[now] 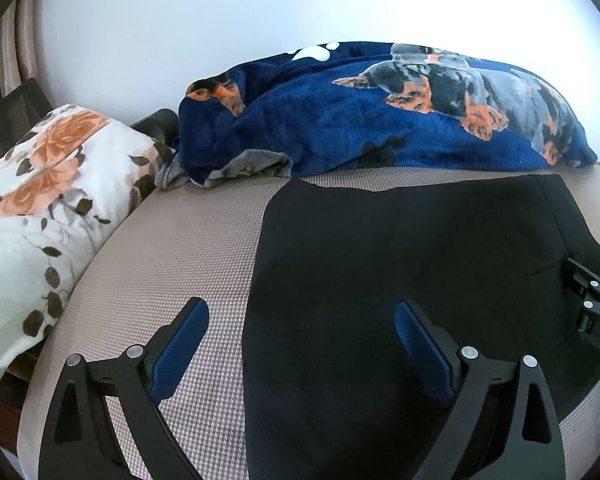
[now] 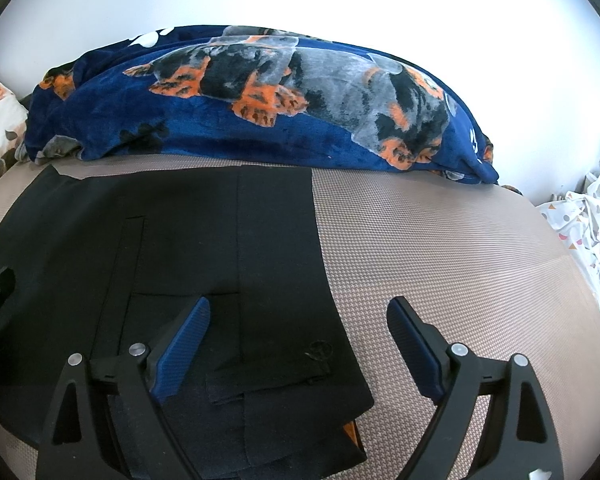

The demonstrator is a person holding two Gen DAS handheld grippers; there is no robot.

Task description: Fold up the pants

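Black pants [image 2: 204, 248] lying flat as a compact stacked rectangle on the beige bed cover [image 2: 440, 248], below the blue dog blanket [image 2: 260, 120]; looks folded, maybe one fold left. Left gripper [image 1: 302, 344] and right gripper [image 2: 298, 344] wide open, holding nothing

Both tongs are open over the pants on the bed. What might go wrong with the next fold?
1. The left tongs straddle the pants edge, one pad over bare mattress; closing could miss the cloth or catch one layer only.
2. Under the right tongs the layers lie uneven, an orange patch peeking out; lifting may undo the fold.
3. The dog blanket sits close behind; a forward fold might snag it.
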